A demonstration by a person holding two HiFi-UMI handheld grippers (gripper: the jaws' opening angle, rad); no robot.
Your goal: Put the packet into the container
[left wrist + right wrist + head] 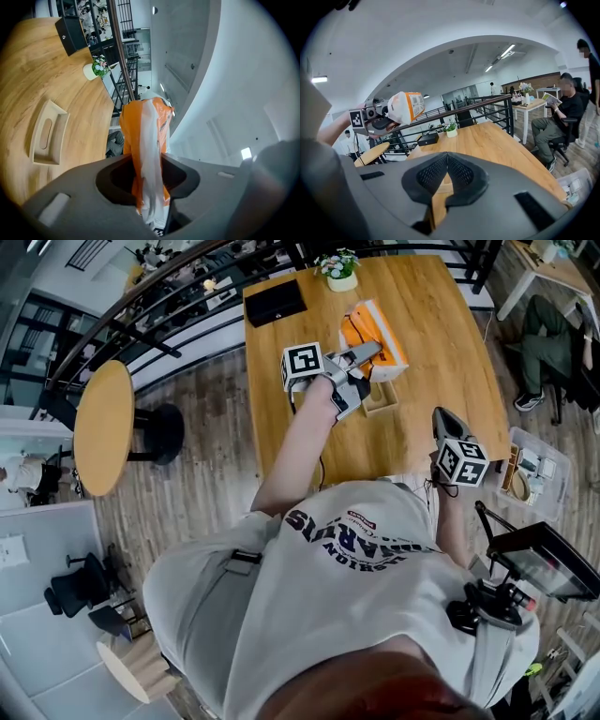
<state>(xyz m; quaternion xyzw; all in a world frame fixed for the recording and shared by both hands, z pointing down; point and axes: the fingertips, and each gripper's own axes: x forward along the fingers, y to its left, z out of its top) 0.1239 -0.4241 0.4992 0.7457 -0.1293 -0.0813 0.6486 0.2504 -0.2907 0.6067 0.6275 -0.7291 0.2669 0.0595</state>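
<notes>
Packet (147,136), crinkly orange-white plastic, clamped in left gripper (149,161); right gripper (446,157) closed, empty; rectangular wooden container (57,110).

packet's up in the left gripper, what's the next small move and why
Probably carry the packet over the wooden container and start lowering it. The left gripper has its fingers clamped on the packet, held clear of the table, and the container looks empty.

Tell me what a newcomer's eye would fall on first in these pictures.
The orange-and-white plastic packet stands out, clamped in the left hand-held gripper and held in the air above the long light wooden table. Close by on the table lies the shallow pale wooden container. The right hand-held gripper is shut and empty, near the table's edge.
</notes>
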